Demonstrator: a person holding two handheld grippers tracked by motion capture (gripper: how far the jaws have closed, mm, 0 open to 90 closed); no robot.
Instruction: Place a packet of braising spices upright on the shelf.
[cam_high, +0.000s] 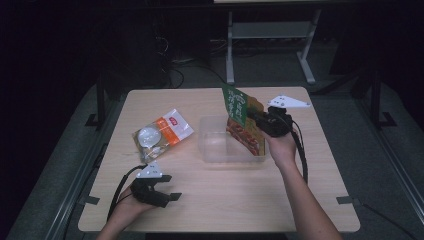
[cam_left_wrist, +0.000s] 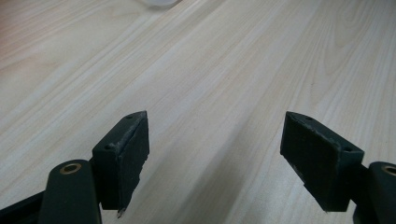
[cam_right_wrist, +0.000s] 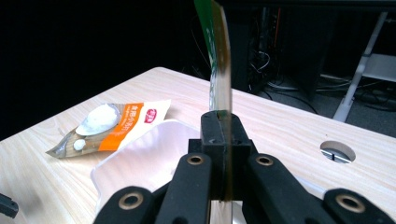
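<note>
My right gripper (cam_high: 255, 118) is shut on a green and orange snack packet (cam_high: 241, 117), which hangs edge-on over the right end of a clear plastic tub (cam_high: 215, 145). In the right gripper view the packet (cam_right_wrist: 219, 60) rises thin and upright from between the closed jaws, with the tub (cam_right_wrist: 135, 158) just beyond. An orange and white packet (cam_high: 161, 134) lies flat on the table left of the tub. My left gripper (cam_high: 170, 187) rests near the table's front left, open, with nothing but bare wood (cam_left_wrist: 215, 93) between its pads (cam_left_wrist: 133, 154).
The light wooden table (cam_high: 220, 200) has free room along its front and back. A round cable hole (cam_right_wrist: 337, 151) sits in the tabletop. Beyond the far edge the floor is dark, with a white desk frame (cam_high: 270, 35) and cables.
</note>
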